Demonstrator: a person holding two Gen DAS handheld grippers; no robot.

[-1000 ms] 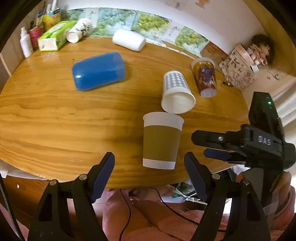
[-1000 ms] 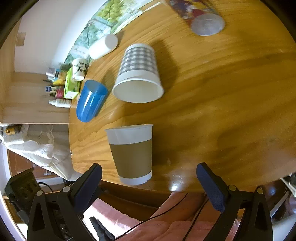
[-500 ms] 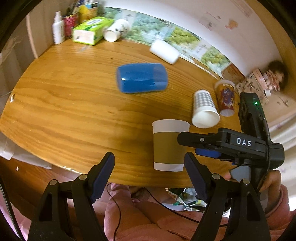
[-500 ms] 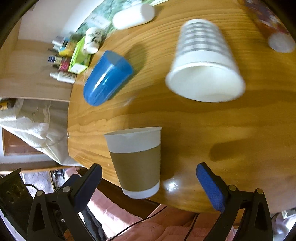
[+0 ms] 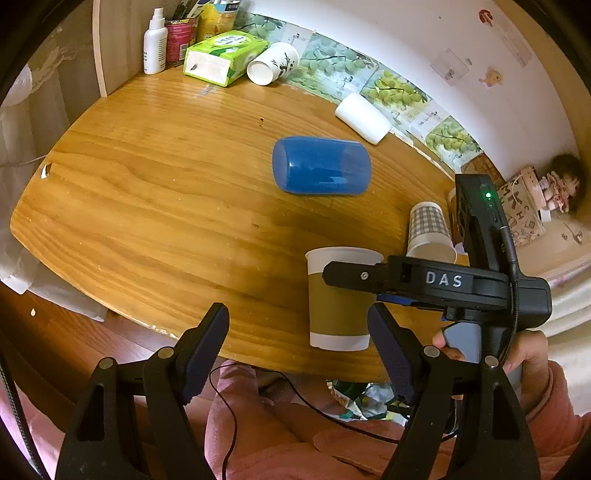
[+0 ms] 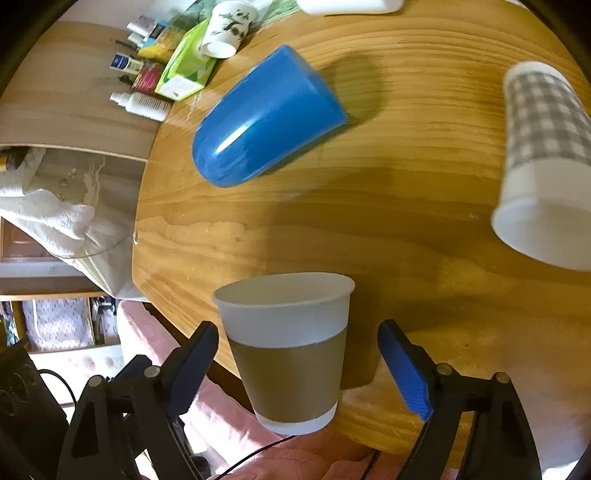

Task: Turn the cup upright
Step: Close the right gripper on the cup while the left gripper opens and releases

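Observation:
A brown-sleeved white paper cup (image 5: 340,299) (image 6: 288,347) stands upright at the near edge of the wooden table (image 5: 155,206). My right gripper (image 6: 297,363) is open, its fingers on either side of this cup without touching it; it also shows in the left wrist view (image 5: 354,275). My left gripper (image 5: 299,350) is open and empty, back over the table edge, left of the cup. A blue cup (image 5: 321,170) (image 6: 266,118) lies on its side mid-table. A checked paper cup (image 5: 430,230) (image 6: 543,166) lies on its side at the right.
A white cup (image 5: 364,117) and a panda-print cup (image 5: 273,62) (image 6: 225,31) lie on their sides at the back. A green tissue box (image 5: 225,57) (image 6: 188,64) and bottles (image 5: 155,42) stand at the back left. My pink-clad lap (image 5: 280,435) is below the table edge.
My right gripper has moved left and closer, so its open fingers now straddle the brown cup. My left gripper has drawn back and to the left. No cup has moved.

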